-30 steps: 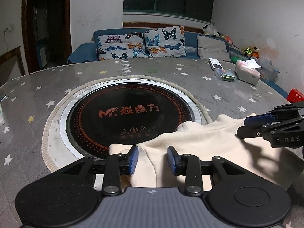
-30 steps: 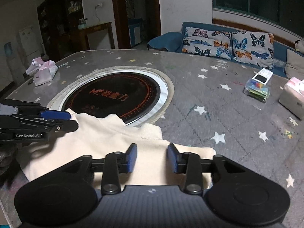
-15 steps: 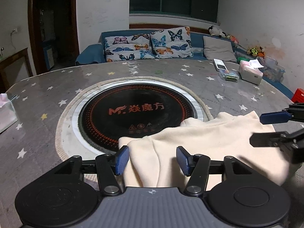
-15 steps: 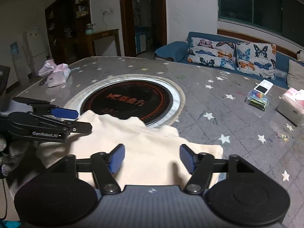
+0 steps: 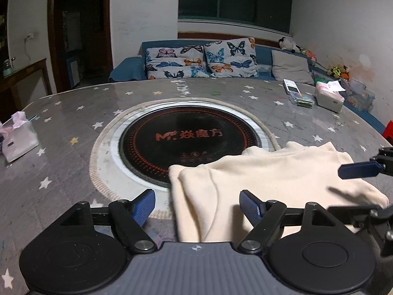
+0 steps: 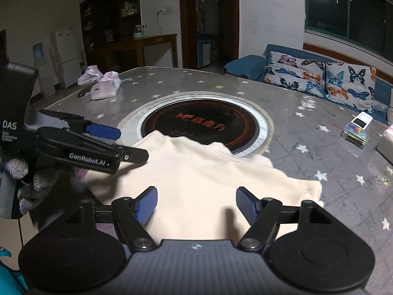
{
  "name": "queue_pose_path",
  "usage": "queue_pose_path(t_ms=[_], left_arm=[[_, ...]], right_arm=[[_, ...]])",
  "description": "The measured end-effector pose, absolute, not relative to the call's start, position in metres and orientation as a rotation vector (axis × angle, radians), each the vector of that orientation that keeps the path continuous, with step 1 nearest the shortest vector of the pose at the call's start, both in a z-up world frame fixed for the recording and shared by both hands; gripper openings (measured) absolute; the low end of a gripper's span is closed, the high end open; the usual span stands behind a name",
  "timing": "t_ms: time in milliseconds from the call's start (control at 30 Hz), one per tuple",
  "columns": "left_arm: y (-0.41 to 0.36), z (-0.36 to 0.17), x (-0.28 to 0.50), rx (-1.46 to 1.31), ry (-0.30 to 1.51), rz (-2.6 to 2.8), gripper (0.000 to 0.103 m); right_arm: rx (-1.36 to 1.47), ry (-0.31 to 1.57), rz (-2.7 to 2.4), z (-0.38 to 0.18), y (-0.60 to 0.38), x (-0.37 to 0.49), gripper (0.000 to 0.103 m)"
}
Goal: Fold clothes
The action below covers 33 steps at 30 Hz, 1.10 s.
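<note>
A cream garment (image 5: 265, 179) lies folded on the grey star-patterned table (image 5: 61, 162), its far edge overlapping the round black cooktop (image 5: 189, 137). My left gripper (image 5: 197, 205) hovers over the garment's near left corner; its jaws are opening and the pads do not press the cloth. In the right wrist view the same cream garment (image 6: 203, 179) spreads below my right gripper (image 6: 196, 204), whose jaws are also opening, clear of the cloth. The right gripper's blue fingertip (image 5: 358, 169) shows at the right edge of the left wrist view. The left gripper (image 6: 127, 145) shows at the left of the right wrist view, above the garment's left edge.
A white tissue box (image 5: 329, 97), a small clear box (image 5: 301, 98) and a remote (image 5: 289, 87) sit at the table's far right. A pink-white bag (image 5: 17, 137) lies at the left side. A blue sofa with butterfly cushions (image 5: 201, 61) stands behind the table.
Both grippers' jaws have spread from narrow to wide and let go of the cream garment. Both have drawn back from the table, so the garment sits farther ahead and lies flat.
</note>
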State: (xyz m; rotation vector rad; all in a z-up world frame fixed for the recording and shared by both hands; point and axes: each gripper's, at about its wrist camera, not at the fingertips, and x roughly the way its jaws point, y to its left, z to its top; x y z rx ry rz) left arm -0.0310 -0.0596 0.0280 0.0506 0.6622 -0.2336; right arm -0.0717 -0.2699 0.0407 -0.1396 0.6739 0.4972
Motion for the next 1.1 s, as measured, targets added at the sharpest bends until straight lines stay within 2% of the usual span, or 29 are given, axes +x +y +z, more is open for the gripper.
queue_pose_path(t_ms=[400,733,900,1100], left_arm=[[-0.021,0.018,-0.052,0.017,0.672,-0.146,0.078],[-0.006,0.021,-0.053,-0.042,0.686,-0.117,0.079],[0.0,0.021,-0.051,-0.068,0.694,-0.095,0.079],[0.012,0.023,-0.048,-0.141,0.709,-0.096,0.078]], right_arm=[[-0.199,0.725,0.515,0.018,-0.258,-0.079,0.079],[-0.289,0.68,0.592,0.039,-0.232,-0.089,0.078],[-0.401,0.653,0.675,0.041,-0.202,-0.099,0.073],[-0.534,0.62,0.772,0.036,-0.164,-0.105,0.058]])
